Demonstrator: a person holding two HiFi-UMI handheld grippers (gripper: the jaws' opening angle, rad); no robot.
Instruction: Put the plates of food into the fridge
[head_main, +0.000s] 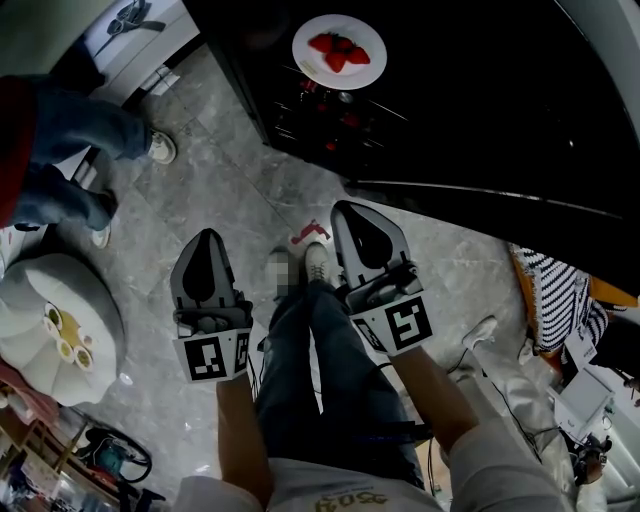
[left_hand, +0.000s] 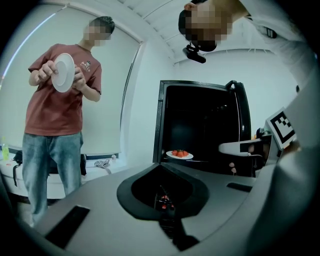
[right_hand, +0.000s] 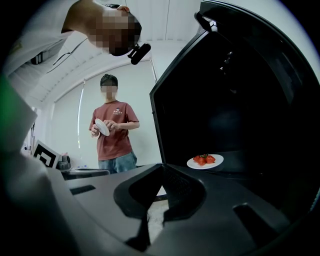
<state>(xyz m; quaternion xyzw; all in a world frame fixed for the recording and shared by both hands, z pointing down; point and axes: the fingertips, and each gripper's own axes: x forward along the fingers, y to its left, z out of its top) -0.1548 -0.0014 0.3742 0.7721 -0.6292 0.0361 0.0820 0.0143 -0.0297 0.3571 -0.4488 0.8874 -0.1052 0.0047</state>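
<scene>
The plate of strawberries is already set on a shelf inside the open black fridge, at the far side. The tongs are therefore carried low over the floor, well apart from it. The left tongs and right tongs are pressed together; nothing is held. A white plate is held by a bystander at the left.

Upper centre: white plate, red strawberries, black fridge all round. Grey veined floor. Grey left gripper and right gripper, black-and-white square markers on both.
</scene>
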